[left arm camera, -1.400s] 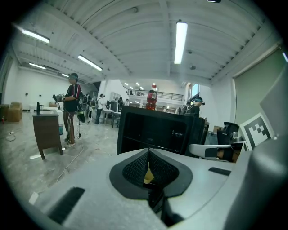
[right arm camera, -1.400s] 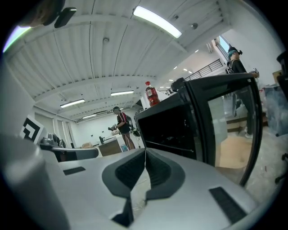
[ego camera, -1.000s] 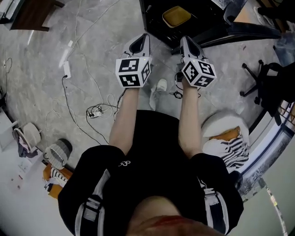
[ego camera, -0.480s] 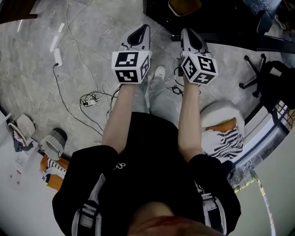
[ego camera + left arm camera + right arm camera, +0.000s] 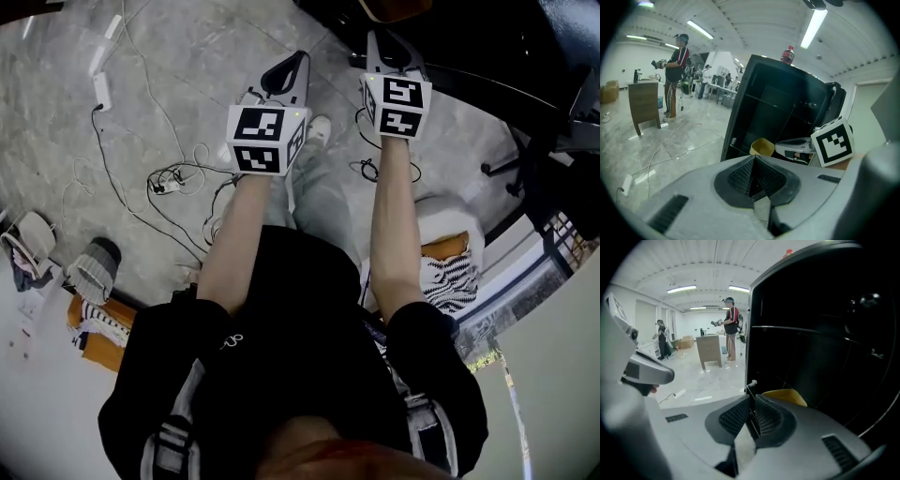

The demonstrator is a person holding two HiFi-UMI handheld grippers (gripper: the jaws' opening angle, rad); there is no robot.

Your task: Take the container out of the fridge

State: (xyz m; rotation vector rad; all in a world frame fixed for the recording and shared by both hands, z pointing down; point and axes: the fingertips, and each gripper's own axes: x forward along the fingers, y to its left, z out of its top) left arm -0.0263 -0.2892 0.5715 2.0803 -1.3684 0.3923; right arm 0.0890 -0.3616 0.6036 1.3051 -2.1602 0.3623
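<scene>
A yellow container sits low inside the open black fridge; it also shows in the right gripper view and at the head view's top edge. My left gripper is shut with nothing in it and is held in front of the fridge, short of the container. The right gripper is also shut and empty, its tip just before the container. From the head, the left gripper trails the right gripper, which reaches the fridge's opening.
A red-capped bottle stands on top of the fridge. Cables and a power strip lie on the grey floor at left. An office chair base and a white stool are at right. A person stands by a wooden cabinet.
Both grippers have moved forward toward the fridge, the right one further. The yellow container has slid to the head view's top edge. Both stay shut.
</scene>
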